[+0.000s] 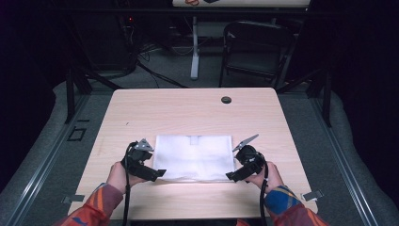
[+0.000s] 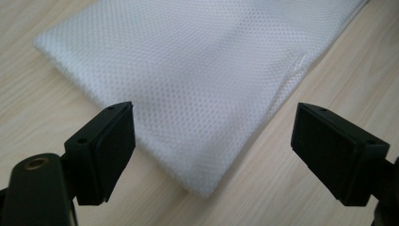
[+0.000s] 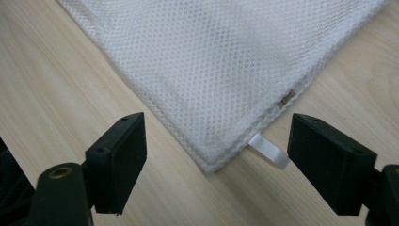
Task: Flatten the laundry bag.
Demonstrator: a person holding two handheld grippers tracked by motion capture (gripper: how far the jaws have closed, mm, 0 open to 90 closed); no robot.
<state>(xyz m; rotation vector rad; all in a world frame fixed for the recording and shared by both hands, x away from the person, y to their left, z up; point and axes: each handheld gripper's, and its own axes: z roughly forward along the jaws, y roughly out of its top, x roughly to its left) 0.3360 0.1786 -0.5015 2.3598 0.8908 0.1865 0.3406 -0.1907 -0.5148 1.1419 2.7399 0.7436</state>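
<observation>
A folded white mesh cloth [image 1: 194, 157] lies flat on the wooden table [image 1: 188, 108], near its front edge. My left gripper [image 1: 160, 173] sits at the cloth's near left corner, jaws wide apart. In the left gripper view that corner of the cloth [image 2: 197, 89] rests on the table ahead of the left gripper [image 2: 214, 146], touched by neither pad. My right gripper [image 1: 231, 176] is at the near right corner, also open. Ahead of the right gripper [image 3: 216, 162], the cloth's corner [image 3: 211, 70] lies free, with a small white ribbon tag [image 3: 269, 150] sticking out.
A dark round grommet [image 1: 226, 100] is set in the table near its far edge. Beyond the table stand a black folding chair [image 1: 256, 47] and a white table leg [image 1: 195, 47]. The person's forearms in orange patterned sleeves [image 1: 94, 207] enter from the bottom.
</observation>
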